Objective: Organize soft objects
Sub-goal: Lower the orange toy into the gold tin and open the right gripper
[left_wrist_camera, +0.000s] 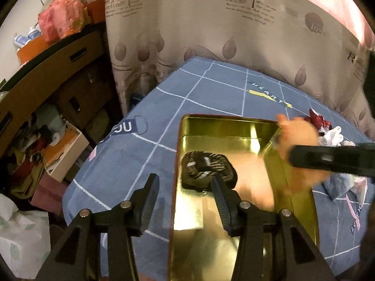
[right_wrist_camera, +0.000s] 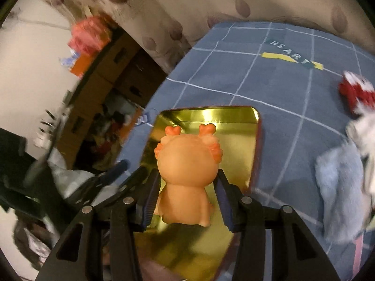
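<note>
Blue checked cloth [right_wrist_camera: 234, 75] carries a gold tin [right_wrist_camera: 236, 135]. Orange toy [right_wrist_camera: 187, 171] is clamped in right gripper [right_wrist_camera: 186, 187]; left gripper [left_wrist_camera: 185, 187] is held apart, empty. Toy should be lowered clear of the dark item [left_wrist_camera: 206, 171] before release.

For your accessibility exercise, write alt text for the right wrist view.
The right gripper holds an orange toy figure by its body above an open gold tin on a blue grid-patterned cloth. Blurred red, white and pale blue soft items lie to the right.

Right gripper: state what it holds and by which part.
The right gripper holds the soft orange antlered toy figure, pinched at the sides of its body just below the head, above the gold metal tin.
</note>
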A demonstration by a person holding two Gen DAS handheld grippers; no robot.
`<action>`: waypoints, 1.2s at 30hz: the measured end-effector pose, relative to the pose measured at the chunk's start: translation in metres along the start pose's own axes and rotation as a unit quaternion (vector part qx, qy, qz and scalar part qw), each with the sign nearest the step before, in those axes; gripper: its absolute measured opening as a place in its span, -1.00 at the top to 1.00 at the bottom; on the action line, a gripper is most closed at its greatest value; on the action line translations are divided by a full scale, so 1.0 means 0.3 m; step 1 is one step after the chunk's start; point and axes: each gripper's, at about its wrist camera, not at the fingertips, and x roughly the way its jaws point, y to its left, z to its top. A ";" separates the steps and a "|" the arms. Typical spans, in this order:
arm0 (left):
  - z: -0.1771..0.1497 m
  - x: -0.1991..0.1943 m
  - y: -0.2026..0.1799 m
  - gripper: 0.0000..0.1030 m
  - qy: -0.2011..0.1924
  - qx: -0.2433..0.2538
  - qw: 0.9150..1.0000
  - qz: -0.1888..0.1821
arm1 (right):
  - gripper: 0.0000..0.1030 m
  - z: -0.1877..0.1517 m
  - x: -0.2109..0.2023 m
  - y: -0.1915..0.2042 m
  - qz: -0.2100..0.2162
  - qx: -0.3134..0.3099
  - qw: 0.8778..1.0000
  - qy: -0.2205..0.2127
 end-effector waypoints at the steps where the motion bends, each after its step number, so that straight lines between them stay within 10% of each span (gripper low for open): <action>1: -0.003 0.001 0.007 0.07 0.001 -0.003 1.000 -0.003 | 0.15 0.018 0.038 0.013 -0.017 -0.007 1.000 0.005; 16: -0.060 0.019 0.160 -0.02 0.030 -0.083 0.996 -0.027 | -0.16 0.125 0.246 0.011 -0.102 -0.028 0.994 0.008; 25: -0.047 -0.099 0.028 -0.02 -0.003 -0.016 0.998 -0.064 | -0.46 -0.060 -0.166 -0.097 -0.045 -0.010 0.989 -0.142; 30: -0.053 -0.145 -0.139 -0.03 -0.001 0.034 0.994 -0.107 | -0.51 -0.334 -0.436 -0.318 -0.156 0.000 0.969 -0.190; 36: -0.056 -0.182 -0.430 -0.17 0.016 0.102 0.981 -0.167 | -0.51 -0.611 -0.695 -0.653 -0.352 0.032 0.917 -0.186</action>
